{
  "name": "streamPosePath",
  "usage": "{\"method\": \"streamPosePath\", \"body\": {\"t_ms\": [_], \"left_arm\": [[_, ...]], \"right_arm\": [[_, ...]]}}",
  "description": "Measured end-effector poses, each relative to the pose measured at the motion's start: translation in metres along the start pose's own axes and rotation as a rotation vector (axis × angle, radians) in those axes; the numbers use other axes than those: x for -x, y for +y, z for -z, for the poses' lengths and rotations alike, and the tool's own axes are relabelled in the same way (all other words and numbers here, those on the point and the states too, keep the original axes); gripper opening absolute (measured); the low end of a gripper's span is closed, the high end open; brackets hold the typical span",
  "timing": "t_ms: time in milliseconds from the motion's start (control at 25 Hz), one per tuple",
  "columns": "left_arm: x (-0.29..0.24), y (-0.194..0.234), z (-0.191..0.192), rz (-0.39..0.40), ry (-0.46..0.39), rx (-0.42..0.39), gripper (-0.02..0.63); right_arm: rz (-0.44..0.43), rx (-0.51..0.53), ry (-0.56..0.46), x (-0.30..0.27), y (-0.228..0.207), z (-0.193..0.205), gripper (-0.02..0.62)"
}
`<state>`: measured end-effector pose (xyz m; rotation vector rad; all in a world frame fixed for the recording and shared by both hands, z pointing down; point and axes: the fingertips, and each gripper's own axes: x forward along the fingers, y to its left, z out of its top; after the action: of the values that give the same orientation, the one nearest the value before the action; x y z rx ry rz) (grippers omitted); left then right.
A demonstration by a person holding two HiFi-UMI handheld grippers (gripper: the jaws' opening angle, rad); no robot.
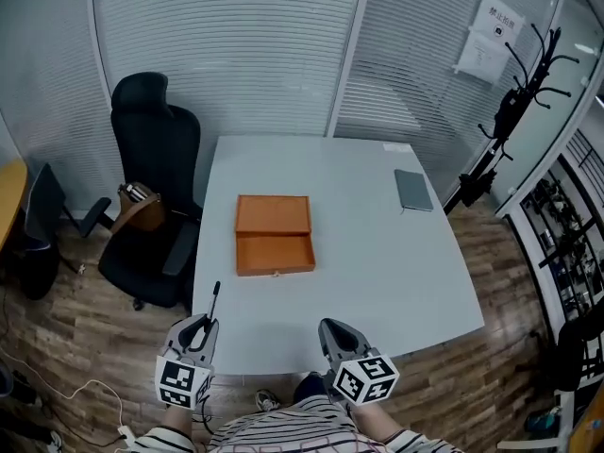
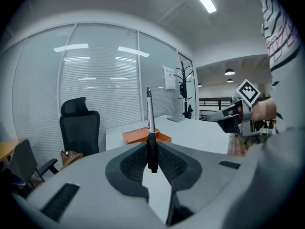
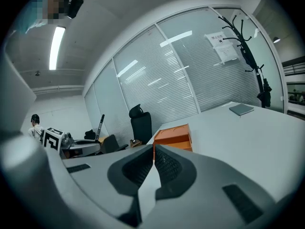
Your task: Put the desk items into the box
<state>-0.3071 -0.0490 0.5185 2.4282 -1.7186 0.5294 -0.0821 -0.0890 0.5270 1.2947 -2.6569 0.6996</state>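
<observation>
left gripper: jaws clamped on the black lower end of a slim black-and-silver marker pen; pen stands upright out of the jaws, silver barrel on top

right gripper: jaws pressed together, nothing between them

both grippers hang at the near edge of the white rectangular table, left one by the near-left corner, right one nearer the middle of that edge, well apart from each other. Each carries its marker cube at the back, close to the striped shirt of the person holding them

flat orange box lies open left of the table's centre, well ahead of both grippers. Lid is folded back flat on the far side, tray on the near side, the two joined along the middle

thin grey notebook lies flat near the far-right edge of the table, well apart from the box

off the table: black high-back office chair stands just beside the left edge, level with the box. Brown rounded item sits at its armrest, can't tell what it is. Black coat stand is past the far-right corner. Two white paper notices are stuck on the glass partition behind it, blinds shut across the glass
</observation>
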Motion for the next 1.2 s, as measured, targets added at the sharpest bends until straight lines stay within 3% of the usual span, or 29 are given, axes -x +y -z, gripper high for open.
{"method": "streamPosePath", "body": {"t_ms": [320, 720, 1200], "left_arm": [[-0.049, 0.013, -0.010, 0.036, 0.035, -0.133, 0.072], [-0.107, 0.032, -0.030, 0.022, 0.073, -0.204, 0.072], [-0.186, 0.030, -0.051, 0.099, 0.141, -0.355, 0.072]], "right_arm": [[0.023, -0.005, -0.008, -0.009, -0.015, -0.003, 0.026], [0.013, 0.009, -0.002, -0.033, -0.052, -0.029, 0.026], [0.024, -0.001, -0.001, -0.061, -0.089, -0.050, 0.026]]}}
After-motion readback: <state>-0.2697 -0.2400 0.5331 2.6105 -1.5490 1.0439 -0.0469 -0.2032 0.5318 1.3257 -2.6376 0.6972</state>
